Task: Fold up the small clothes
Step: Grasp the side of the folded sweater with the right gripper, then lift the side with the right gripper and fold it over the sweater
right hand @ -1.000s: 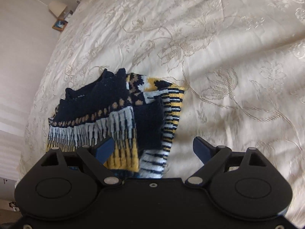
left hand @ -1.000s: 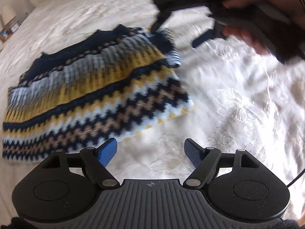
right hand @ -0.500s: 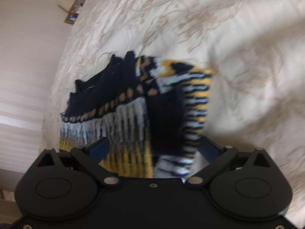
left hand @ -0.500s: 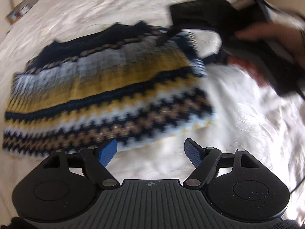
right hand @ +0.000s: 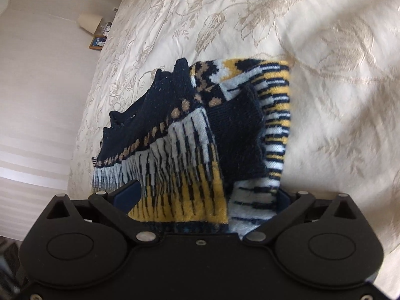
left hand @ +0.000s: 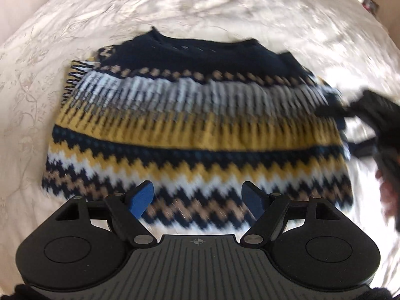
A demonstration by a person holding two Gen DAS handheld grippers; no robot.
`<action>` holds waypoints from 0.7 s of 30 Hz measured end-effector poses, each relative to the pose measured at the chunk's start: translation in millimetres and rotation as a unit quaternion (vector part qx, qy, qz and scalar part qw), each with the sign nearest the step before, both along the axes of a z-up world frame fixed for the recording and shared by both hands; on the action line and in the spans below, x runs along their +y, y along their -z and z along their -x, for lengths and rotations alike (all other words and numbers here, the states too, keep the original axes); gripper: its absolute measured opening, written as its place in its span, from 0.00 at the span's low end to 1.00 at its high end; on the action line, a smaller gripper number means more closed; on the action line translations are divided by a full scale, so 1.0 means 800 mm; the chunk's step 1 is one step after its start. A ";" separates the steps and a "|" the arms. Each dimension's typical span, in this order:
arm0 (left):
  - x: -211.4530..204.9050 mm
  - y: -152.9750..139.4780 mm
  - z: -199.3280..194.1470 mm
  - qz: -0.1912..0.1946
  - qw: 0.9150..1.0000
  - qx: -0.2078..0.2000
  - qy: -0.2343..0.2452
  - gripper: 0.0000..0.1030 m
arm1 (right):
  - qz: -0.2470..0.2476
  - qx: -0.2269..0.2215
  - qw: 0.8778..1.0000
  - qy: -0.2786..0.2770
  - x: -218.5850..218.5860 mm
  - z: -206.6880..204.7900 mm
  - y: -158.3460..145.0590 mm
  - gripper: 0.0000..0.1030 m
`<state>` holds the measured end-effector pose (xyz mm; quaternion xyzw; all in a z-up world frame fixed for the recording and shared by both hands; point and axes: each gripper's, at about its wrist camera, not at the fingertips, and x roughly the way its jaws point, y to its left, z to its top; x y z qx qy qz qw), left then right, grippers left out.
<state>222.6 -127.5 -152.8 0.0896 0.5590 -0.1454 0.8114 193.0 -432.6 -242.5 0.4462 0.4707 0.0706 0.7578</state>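
A small knit sweater (left hand: 195, 130) with navy, white, yellow and tan zigzag bands lies flat on the bed, its sleeves folded in. My left gripper (left hand: 197, 198) is open, its blue fingers (left hand: 141, 197) spread just above the sweater's near hem. My right gripper (right hand: 207, 195) is open with the sweater's side edge (right hand: 190, 150) lying between its fingers; its right finger is hidden by the cloth. It also shows blurred at the sweater's right edge in the left wrist view (left hand: 370, 125).
The sweater rests on a cream embroidered bedspread (right hand: 325, 75). A lamp (right hand: 88, 22) and a framed picture (right hand: 97, 42) stand on a bedside table beyond the bed's far edge, next to a pale wall.
My left gripper has moved in over the sweater's hem. My right gripper has pushed forward so the sweater's side edge now lies between its fingers.
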 end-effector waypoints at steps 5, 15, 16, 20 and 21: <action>0.009 0.002 -0.037 0.002 1.000 -0.001 -0.005 0.74 | -0.010 0.007 1.000 0.004 -0.003 -0.001 0.003 1.00; 0.017 0.006 -0.069 0.006 0.999 0.017 0.030 0.74 | 0.026 0.027 0.999 0.004 0.016 -0.010 -0.005 0.92; 0.018 0.007 -0.072 0.005 0.999 0.019 0.033 0.74 | 0.035 0.029 0.999 0.007 0.018 -0.009 -0.007 0.81; 0.023 0.007 -0.083 0.007 0.999 0.021 0.042 0.74 | 0.049 0.034 0.998 0.027 0.019 0.000 -0.010 0.42; 0.024 0.007 -0.086 0.009 0.999 0.022 0.045 0.74 | 0.040 0.029 0.998 0.035 0.018 0.004 -0.009 0.34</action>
